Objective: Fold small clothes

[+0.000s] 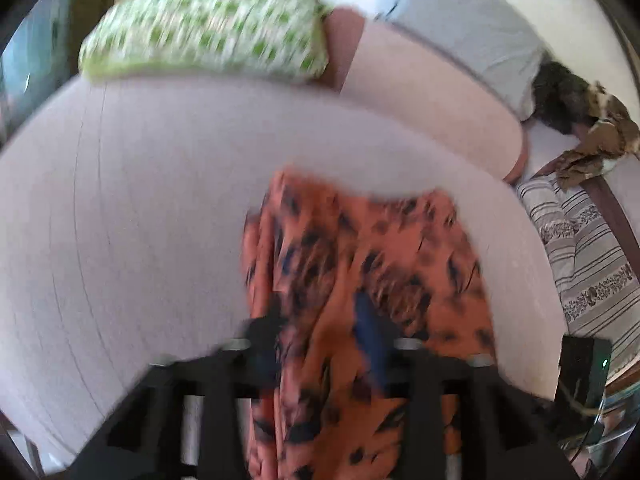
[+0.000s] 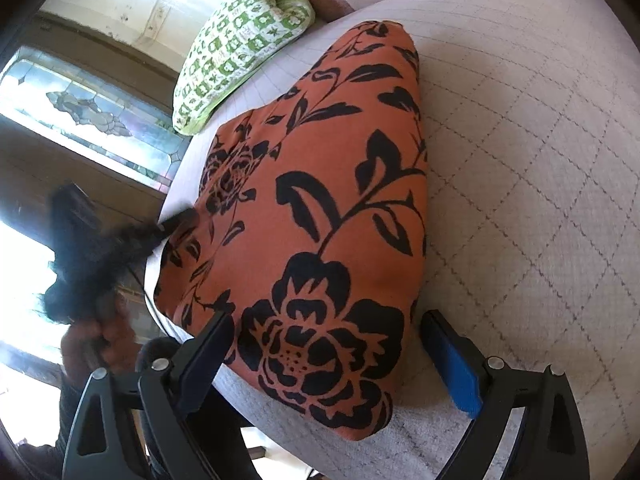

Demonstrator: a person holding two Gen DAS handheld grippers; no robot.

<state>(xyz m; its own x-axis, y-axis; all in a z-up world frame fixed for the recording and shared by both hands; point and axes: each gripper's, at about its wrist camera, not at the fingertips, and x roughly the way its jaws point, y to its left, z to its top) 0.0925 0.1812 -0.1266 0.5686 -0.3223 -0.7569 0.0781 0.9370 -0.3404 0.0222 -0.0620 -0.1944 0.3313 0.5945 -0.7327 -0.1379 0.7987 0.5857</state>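
Lying part-folded near the mattress (image 2: 520,160) front edge, the orange garment (image 2: 320,200) is pinched by the left gripper (image 1: 320,328) while the right gripper (image 2: 328,340) is held wide over its corner; a hasty pull could undo the fold.

Blurred orange cloth (image 1: 360,264) with dark print, draped over pale bed (image 1: 120,208), bunched between left gripper (image 1: 320,344) fingers (image 1: 264,332). Beyond cloth, green-checked pillow (image 1: 204,28); right of cloth, striped fabric (image 1: 588,260).
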